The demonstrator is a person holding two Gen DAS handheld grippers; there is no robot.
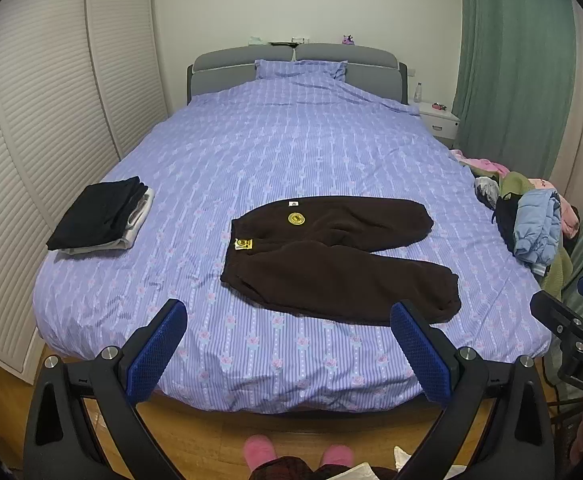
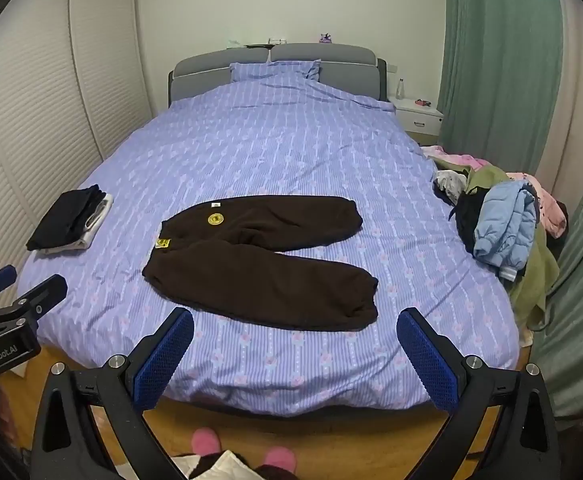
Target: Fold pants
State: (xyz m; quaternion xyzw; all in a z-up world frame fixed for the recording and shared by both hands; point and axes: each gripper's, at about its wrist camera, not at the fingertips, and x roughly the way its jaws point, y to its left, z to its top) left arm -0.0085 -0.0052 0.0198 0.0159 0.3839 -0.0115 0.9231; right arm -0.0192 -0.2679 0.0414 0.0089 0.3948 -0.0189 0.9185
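Note:
Dark brown fleece pants (image 1: 331,256) lie flat and unfolded on the purple striped bed (image 1: 291,152), waistband to the left with yellow tags, both legs pointing right. They also show in the right wrist view (image 2: 259,256). My left gripper (image 1: 289,346) is open and empty, held above the bed's foot edge, short of the pants. My right gripper (image 2: 295,354) is open and empty, also back from the near leg. The right gripper's side shows in the left wrist view (image 1: 571,320).
A stack of folded black and white clothes (image 1: 99,216) sits on the bed's left side. A heap of unfolded clothes with a light blue jacket (image 1: 531,224) lies at the right edge. Wooden floor and pink slippers (image 1: 259,450) are below. A nightstand (image 1: 437,116) stands far right.

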